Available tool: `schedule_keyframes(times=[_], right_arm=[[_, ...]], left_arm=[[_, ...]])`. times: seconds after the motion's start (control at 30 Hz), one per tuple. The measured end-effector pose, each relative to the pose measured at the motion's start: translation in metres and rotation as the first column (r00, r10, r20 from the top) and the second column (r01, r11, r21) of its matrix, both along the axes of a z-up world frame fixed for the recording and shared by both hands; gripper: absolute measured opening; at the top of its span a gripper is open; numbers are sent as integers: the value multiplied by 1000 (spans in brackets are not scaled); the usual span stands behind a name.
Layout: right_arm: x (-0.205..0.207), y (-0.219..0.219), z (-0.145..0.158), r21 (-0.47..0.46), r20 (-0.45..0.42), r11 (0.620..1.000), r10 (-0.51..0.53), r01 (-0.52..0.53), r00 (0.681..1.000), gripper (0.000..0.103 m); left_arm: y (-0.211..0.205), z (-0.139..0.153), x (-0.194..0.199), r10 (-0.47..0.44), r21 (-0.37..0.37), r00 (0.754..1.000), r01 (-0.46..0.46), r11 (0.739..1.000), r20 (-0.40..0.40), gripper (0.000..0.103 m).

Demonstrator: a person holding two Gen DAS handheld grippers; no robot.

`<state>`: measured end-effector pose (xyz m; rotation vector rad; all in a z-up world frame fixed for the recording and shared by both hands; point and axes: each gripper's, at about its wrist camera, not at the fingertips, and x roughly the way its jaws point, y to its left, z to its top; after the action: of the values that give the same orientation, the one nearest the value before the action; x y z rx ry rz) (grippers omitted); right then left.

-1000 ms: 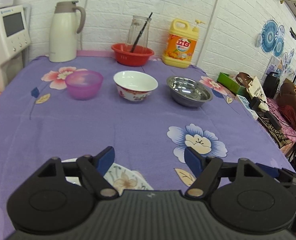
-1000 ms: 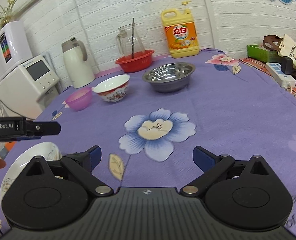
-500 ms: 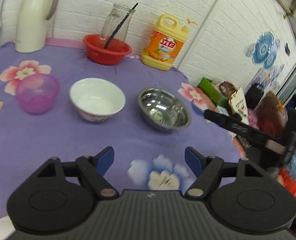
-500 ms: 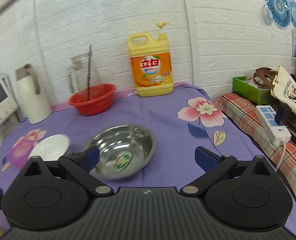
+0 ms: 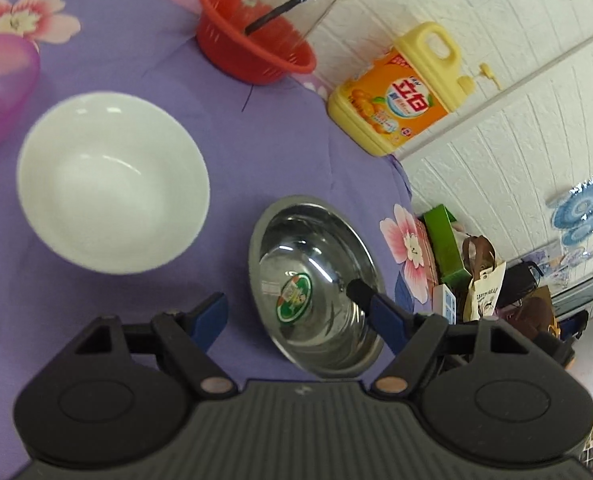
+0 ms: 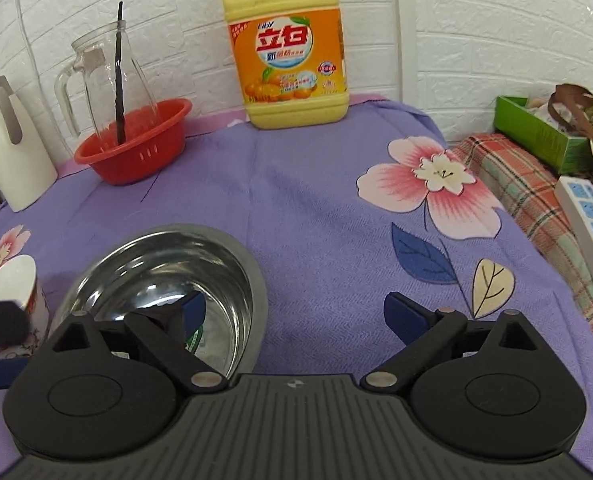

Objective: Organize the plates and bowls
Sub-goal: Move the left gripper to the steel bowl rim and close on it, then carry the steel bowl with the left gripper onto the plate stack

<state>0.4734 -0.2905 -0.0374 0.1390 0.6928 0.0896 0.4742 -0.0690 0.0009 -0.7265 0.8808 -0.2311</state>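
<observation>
Left gripper (image 5: pixel 300 316) spread – right gripper (image 6: pixel 294 314) spread | steel bowl (image 6: pixel 168 264) near edge hidden

Steel bowl (image 5: pixel 316 292) upright, sticker inside, beside white bowl (image 5: pixel 112 182), purple bowl (image 5: pixel 0 88) farther left

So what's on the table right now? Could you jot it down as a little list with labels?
surface: purple flowered tablecloth
steel bowl: empty, sticker inside
white bowl: empty, beside the steel one
purple bowl: at the picture's left edge
red basket: holds a glass jug
detergent bottle: at the wall
left gripper: open, holding nothing
right gripper: open, over the steel bowl's rim
</observation>
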Motion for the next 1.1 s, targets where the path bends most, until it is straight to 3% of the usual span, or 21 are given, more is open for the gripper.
schedule_keyframes(times=[0.13, 0.3, 0.43, 0.7, 0.73, 0.83, 0.9, 1.0, 1.1], right_arm=[[0, 4, 1, 18, 3, 1000, 20, -20, 1000, 103], [0, 17, 0, -36, 16, 999, 39, -39, 999, 103], [4, 18, -8, -22, 2, 999, 31, -31, 1000, 103], [5, 24, -14, -24, 16, 1000, 20, -20, 1000, 103], [4, 25, -15, -24, 20, 999, 25, -24, 999, 103], [2, 34, -16, -68, 39, 996, 52, -50, 998, 103], [1, 38, -16, -98, 44, 993, 66, -61, 997, 94], [1, 40, -14, -52, 37, 993, 111, -109, 993, 81], [1, 42, -12, -19, 26, 992, 127, -127, 992, 79]], left_arm=[[-13, -5, 13, 4, 84, 1000, -6, 996, 20, 77], [-15, -13, 24, 19, 120, 1000, -20, 993, 12, 77], [-18, -19, 31, 22, 145, 1000, -22, 989, 4, 76], [-22, -25, 38, 11, 167, 1000, -11, 986, 3, 66], [-22, -25, 38, 9, 162, 1000, -10, 987, 2, 62], [-25, -27, 41, -14, 179, 1000, 13, 984, 3, 34], [-29, -27, 41, -32, 205, 999, 28, 978, 14, 27], [-30, -27, 41, -41, 211, 999, 37, 977, 12, 23], [-25, -26, 40, -44, 217, 999, 42, 975, 3, 23]])
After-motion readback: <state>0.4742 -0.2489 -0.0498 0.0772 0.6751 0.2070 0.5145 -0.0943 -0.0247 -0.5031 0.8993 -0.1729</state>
